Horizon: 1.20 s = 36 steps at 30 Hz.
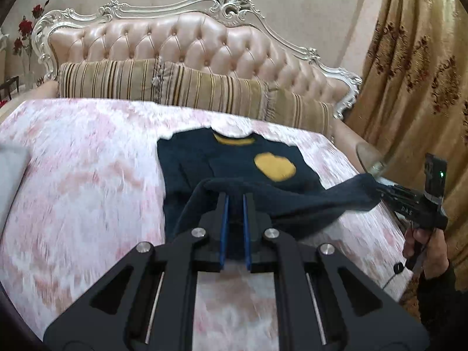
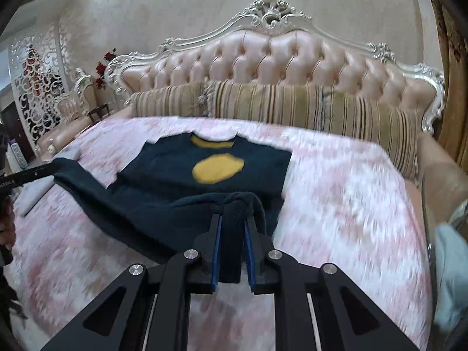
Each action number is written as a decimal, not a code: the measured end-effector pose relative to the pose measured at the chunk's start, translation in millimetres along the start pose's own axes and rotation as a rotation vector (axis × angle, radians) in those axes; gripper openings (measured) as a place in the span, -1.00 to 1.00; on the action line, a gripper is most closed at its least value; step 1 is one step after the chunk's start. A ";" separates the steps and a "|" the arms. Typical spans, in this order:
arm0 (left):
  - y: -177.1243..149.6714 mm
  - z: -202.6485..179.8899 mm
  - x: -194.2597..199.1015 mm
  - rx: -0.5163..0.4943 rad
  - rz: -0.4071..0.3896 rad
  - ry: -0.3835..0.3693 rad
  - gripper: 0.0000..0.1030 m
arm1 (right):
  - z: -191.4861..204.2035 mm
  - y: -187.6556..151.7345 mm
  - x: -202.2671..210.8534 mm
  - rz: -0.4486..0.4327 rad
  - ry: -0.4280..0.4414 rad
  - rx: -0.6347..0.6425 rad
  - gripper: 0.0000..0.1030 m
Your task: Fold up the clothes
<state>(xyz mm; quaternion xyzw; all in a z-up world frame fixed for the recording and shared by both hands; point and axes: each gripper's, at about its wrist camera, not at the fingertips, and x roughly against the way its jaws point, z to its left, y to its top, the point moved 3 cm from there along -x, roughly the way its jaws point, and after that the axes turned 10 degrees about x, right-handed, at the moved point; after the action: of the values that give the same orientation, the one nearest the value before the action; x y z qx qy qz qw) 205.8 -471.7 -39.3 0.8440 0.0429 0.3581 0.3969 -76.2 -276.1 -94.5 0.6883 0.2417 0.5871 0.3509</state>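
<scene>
A navy sweater (image 1: pixel 234 158) with a yellow patch (image 1: pixel 275 166) and a yellow collar lining lies face up on the bed, collar toward the headboard. Its lower hem is lifted off the blanket. In the left wrist view my left gripper (image 1: pixel 235 197) is shut on one corner of the hem. My right gripper (image 1: pixel 377 188), held by a hand (image 1: pixel 424 242), pinches the other corner at the right. In the right wrist view the right gripper (image 2: pixel 234 218) is shut on bunched fabric of the sweater (image 2: pixel 163 163). The left gripper (image 2: pixel 51 165) grips the hem at far left.
A fluffy pink-and-white blanket (image 1: pixel 87 190) covers the bed. Striped pillows (image 1: pixel 190 87) lean on the tufted headboard (image 1: pixel 181 41). A grey folded item (image 1: pixel 11 163) lies at the left edge, and gold curtains (image 1: pixel 415 73) hang on the right. Pale blue cloth (image 2: pixel 450 263) shows at far right.
</scene>
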 end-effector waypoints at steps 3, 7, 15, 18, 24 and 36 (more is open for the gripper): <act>13.3 10.3 -41.5 0.029 0.019 0.029 -0.79 | -10.3 8.9 -38.4 0.028 -0.017 -0.002 -0.72; 7.8 36.5 -98.9 0.098 0.079 0.097 -0.76 | -21.4 -2.4 -93.9 0.110 -0.003 -0.032 -0.69; 9.2 71.1 -83.5 0.186 0.024 0.059 0.35 | -69.5 -26.5 -77.7 0.063 -0.045 -0.145 0.65; 11.8 80.0 -73.4 0.147 -0.004 0.097 0.35 | -89.6 -34.0 -62.9 0.049 -0.110 -0.139 0.65; 2.1 84.2 -70.1 0.051 -0.010 0.091 0.35 | -84.2 -44.7 -55.2 0.100 -0.090 0.015 0.65; 1.1 41.2 -86.0 -0.303 0.113 -0.010 0.34 | -33.5 -21.9 -87.0 0.106 -0.033 0.401 0.65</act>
<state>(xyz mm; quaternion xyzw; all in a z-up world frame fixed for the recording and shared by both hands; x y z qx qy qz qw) 168.2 -529.5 -105.2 0.7773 -0.0611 0.3780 0.4992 -124.1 -320.3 -164.7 0.7656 0.3114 0.5337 0.1793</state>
